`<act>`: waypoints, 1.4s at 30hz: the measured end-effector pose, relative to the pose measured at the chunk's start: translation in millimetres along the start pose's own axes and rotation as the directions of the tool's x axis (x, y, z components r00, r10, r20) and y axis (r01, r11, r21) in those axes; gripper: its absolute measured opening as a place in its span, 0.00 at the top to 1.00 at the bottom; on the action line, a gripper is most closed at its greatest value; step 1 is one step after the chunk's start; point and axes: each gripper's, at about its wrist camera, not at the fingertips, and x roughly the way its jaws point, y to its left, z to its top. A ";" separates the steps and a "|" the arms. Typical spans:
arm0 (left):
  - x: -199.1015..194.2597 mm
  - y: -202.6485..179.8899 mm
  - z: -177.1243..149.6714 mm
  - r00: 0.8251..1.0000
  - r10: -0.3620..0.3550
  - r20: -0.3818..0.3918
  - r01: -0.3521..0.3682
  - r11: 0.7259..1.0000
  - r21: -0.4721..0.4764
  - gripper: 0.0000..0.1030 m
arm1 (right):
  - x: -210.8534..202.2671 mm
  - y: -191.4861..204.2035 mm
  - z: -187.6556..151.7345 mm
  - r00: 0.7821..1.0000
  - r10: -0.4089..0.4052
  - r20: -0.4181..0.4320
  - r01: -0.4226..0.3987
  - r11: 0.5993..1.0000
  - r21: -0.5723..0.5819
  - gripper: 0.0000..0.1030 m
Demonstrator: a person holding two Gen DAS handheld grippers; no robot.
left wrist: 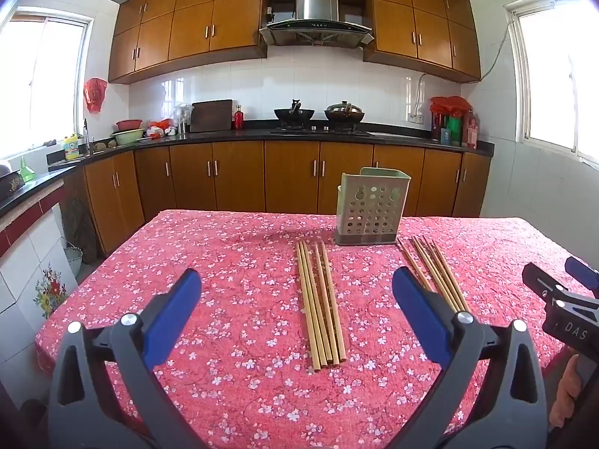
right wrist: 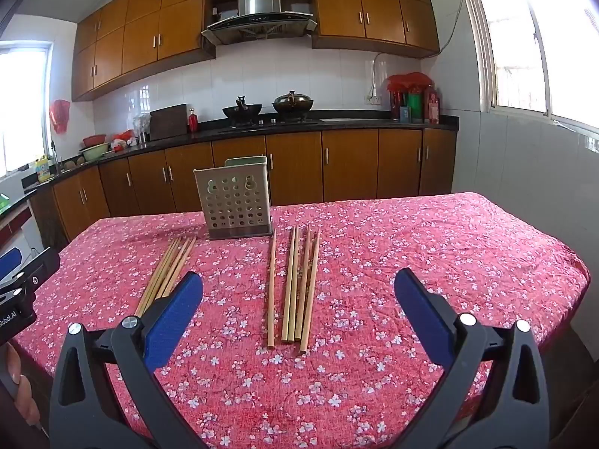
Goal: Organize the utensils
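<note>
**Q:** Both grippers, what state?

**A:** Left gripper (left wrist: 295,299) and right gripper (right wrist: 297,299) hover above the table (right wrist: 468,247), blue pads spread wide, nothing between them.

**Q:** Location of the utensils?

**A:** Two groups of chopsticks lie flat on the floral cloth, well apart. The left bundle (left wrist: 320,303) is packed side to side; the right set (right wrist: 295,288) lies looser, one stick off by itself. The perforated holder (left wrist: 370,205) stands upright behind and between them.

**Q:** Handling?

**A:** Probably light, stiff and smooth; thin sticks may roll or fan out. Pinching a group across its middle looks safest.

**Q:** Differences between views?

**A:** Left wrist shows its own bundle whole, with the other set half hidden behind a finger; right wrist shows the reverse. Each camera catches the neighbouring gripper at its frame edge.
</note>
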 end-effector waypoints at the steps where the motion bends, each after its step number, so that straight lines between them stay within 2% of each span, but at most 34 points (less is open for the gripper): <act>1: -0.3 0.0 0.0 1.000 0.000 0.000 0.000 1.000 0.000 0.04 | 0.2 0.1 -0.1 1.000 0.000 -0.001 0.000 1.000 0.000 0.02; 42: 0.8 -0.9 -1.8 1.000 0.002 -0.007 -0.002 1.000 -0.003 0.04 | 2.3 1.3 -1.8 1.000 0.002 -0.009 -0.002 1.000 0.006 0.02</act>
